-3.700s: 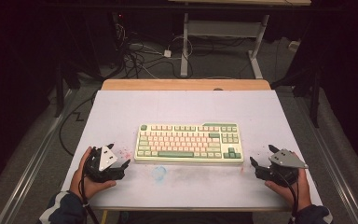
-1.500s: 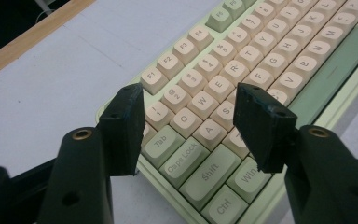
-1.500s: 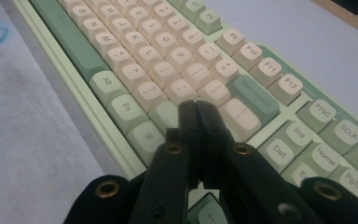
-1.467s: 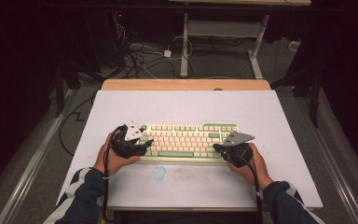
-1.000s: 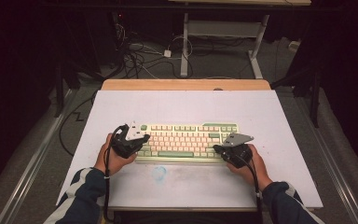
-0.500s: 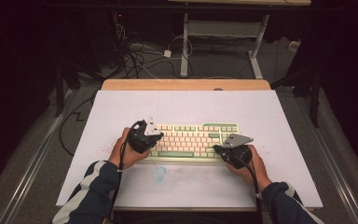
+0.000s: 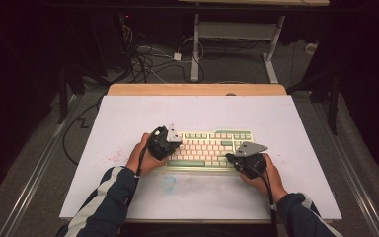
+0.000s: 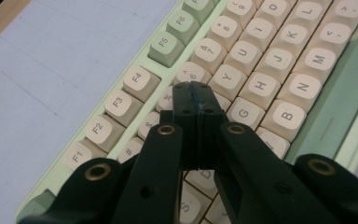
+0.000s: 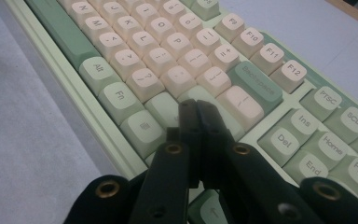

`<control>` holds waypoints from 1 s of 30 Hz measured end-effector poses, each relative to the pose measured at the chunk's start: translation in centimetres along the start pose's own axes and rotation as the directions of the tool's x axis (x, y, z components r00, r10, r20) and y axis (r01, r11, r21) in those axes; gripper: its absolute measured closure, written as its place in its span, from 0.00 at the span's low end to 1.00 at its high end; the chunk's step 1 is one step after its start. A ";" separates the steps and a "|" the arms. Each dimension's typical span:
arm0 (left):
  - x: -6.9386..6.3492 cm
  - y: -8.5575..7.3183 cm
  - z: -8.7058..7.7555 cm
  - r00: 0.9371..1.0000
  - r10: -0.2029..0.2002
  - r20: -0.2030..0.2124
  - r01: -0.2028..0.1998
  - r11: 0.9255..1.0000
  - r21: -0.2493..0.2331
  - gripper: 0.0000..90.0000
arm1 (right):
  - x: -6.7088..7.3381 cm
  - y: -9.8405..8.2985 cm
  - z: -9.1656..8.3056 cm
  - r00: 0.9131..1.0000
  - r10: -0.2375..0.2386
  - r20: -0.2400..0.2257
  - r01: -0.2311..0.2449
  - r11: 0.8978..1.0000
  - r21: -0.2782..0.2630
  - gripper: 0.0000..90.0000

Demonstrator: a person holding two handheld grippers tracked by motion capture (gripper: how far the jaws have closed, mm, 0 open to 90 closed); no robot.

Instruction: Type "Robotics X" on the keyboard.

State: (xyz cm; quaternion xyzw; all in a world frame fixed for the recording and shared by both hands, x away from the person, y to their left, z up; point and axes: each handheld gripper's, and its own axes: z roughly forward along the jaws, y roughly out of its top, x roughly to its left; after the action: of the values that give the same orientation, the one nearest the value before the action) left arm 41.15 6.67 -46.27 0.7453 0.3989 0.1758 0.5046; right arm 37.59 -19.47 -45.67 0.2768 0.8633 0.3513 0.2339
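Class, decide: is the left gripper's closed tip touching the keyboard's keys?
Cannot tell. In the left gripper view the left gripper has its shut jaws over the keyboard near the G key, but they hide any contact or gap.
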 end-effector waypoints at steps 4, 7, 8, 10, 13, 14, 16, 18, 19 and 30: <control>0.0 0.0 0.0 1.000 -0.001 0.003 0.001 1.000 0.003 0.97 | 0.0 0.0 0.0 1.000 0.000 0.000 0.000 1.000 0.000 1.00; 0.2 0.0 -0.1 1.000 -0.008 0.002 0.008 1.000 -0.001 0.97 | 0.0 0.0 0.0 1.000 0.001 0.001 -0.001 1.000 -0.001 1.00; 0.2 0.0 -0.1 1.000 -0.013 0.004 0.013 1.000 -0.001 0.97 | 0.0 0.0 0.0 1.000 -0.001 0.002 0.001 1.000 -0.002 1.00; 0.2 -0.1 -0.1 1.000 -0.009 0.002 0.009 1.000 0.003 0.97 | 0.0 0.0 0.0 1.000 0.002 0.001 -0.002 1.000 -0.001 1.00; 0.1 -0.2 0.0 1.000 -0.004 -0.001 0.004 1.000 0.009 0.97 | 0.0 0.0 0.0 1.000 -0.001 0.002 0.001 1.000 -0.002 1.00; 0.1 -0.2 0.0 1.000 0.000 -0.004 0.000 1.000 0.011 0.97 | 0.0 0.0 0.0 1.000 0.000 0.002 0.000 1.000 -0.002 1.00; 0.2 -0.3 0.0 1.000 0.000 -0.003 0.000 1.000 0.009 0.97 | 0.0 0.0 0.0 1.000 -0.001 0.002 0.001 1.000 -0.002 1.00; 0.2 -0.3 0.0 1.000 0.003 -0.006 -0.003 1.000 0.011 0.97 | 0.0 0.0 0.0 1.000 0.001 0.001 -0.001 1.000 -0.001 1.00; 0.2 -0.3 0.0 1.000 0.003 -0.007 -0.003 1.000 0.011 0.97 | 0.0 0.0 0.0 1.000 -0.001 0.002 0.001 1.000 -0.002 1.00; 0.0 -0.5 0.3 1.000 0.015 -0.018 -0.015 1.000 0.015 0.97 | 0.0 0.0 0.0 1.000 -0.003 0.002 0.003 1.000 -0.002 1.00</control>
State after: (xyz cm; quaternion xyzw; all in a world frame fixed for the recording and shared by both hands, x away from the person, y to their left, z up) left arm 41.10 6.56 -46.88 0.7504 0.3990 0.1834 0.4940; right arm 37.57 -19.45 -45.70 0.2756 0.8631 0.3514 0.2357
